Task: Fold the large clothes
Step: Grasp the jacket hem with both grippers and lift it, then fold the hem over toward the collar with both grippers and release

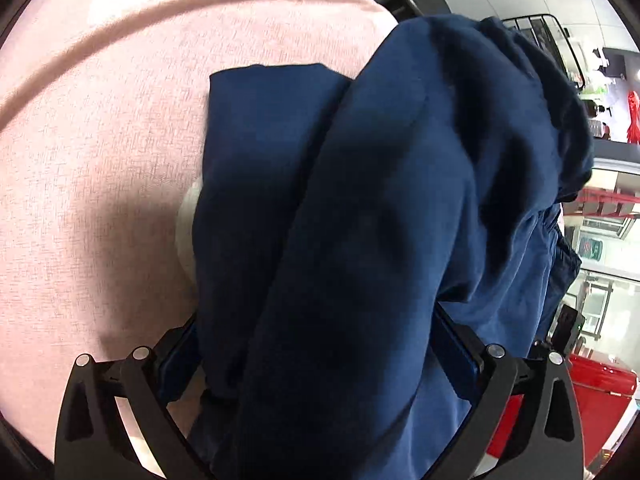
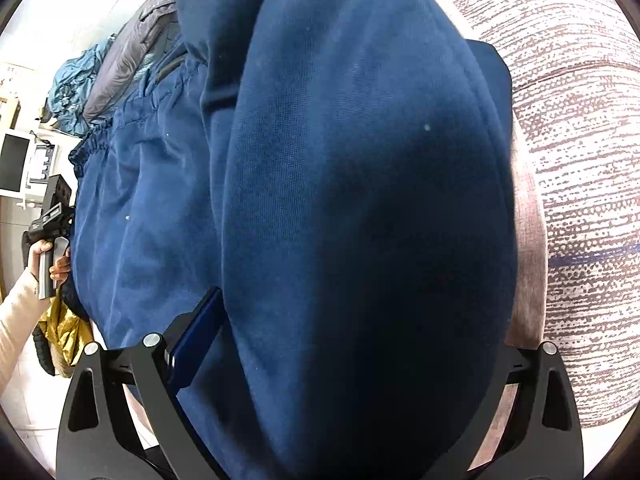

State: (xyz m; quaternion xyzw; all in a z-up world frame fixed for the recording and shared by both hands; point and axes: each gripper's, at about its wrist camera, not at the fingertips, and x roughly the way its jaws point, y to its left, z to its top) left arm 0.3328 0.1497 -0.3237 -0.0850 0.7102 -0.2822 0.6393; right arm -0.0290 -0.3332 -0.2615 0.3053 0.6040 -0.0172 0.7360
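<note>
A large navy blue garment (image 1: 360, 208) with a gathered elastic waistband (image 2: 132, 120) hangs in thick folds over a pink cloth-covered surface (image 1: 100, 160). In the left wrist view, my left gripper (image 1: 320, 328) is shut on a bunched fold of it. The blue-padded fingers (image 1: 176, 360) show on either side of the cloth. In the right wrist view, my right gripper (image 2: 352, 320) grips another thick fold. Only its left pad (image 2: 196, 336) shows, and the cloth hides the right one. A hand (image 2: 44, 256) holds the left gripper at the garment's far end.
Grey and teal clothes (image 2: 112, 64) lie piled beyond the garment. A gold jacket (image 2: 64, 332) hangs low on the left. A patterned carpet (image 2: 580, 160) lies beside the pink surface's edge (image 2: 528, 240). A black wire basket (image 1: 536, 36) and a red cabinet (image 1: 600, 380) stand to the right.
</note>
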